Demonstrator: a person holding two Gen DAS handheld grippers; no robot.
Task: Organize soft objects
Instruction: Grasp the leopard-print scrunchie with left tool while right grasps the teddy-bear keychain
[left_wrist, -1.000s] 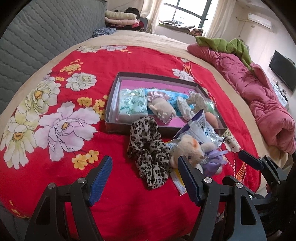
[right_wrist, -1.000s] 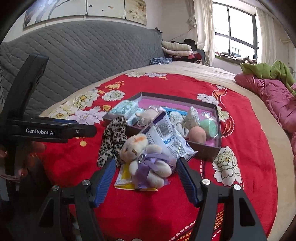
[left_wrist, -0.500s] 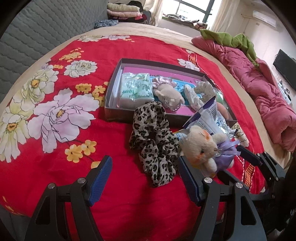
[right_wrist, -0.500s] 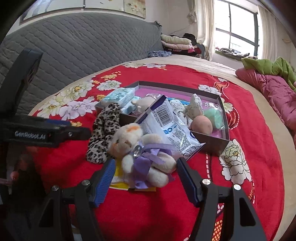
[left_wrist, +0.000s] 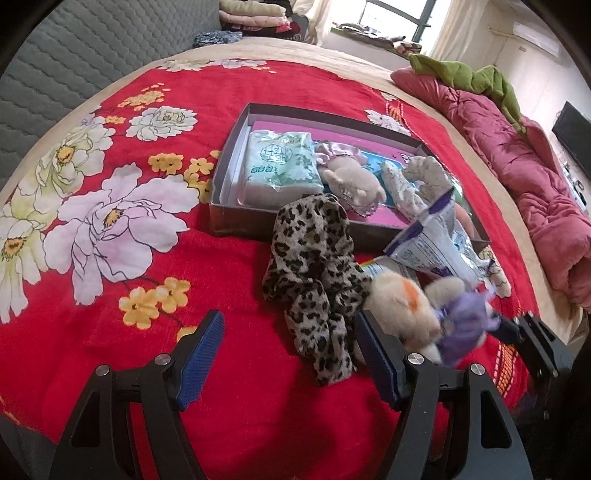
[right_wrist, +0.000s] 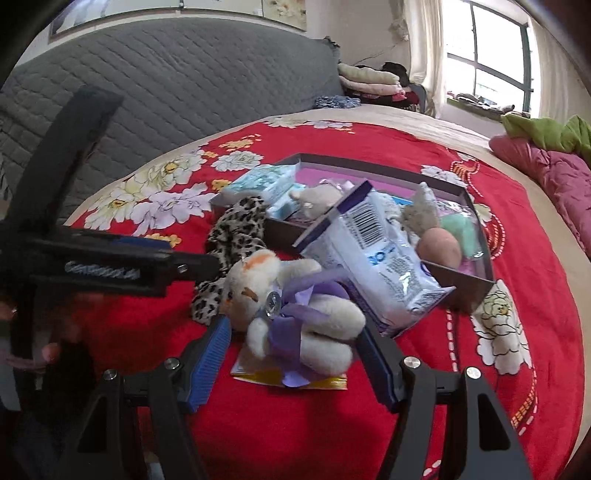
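Right gripper: straddling the cream plush toy, jaws spread wide, blue pads just beside its flanks, contact not clear.
Left gripper: hanging over the red floral bedspread, jaws spread, pinching nothing.
Plush toy: lying on the bedspread in front of the box, wearing a purple ribbon, resting partly on a yellow-edged packet.
Leopard-print scrunchie: draping against the box's near wall, sitting just left of the toy.
Grey box: sitting mid-bed, holding a green tissue pack, a second plush and a peach ball.
White-blue pouch: leaning over the box's near rim, touching the toy's far side.
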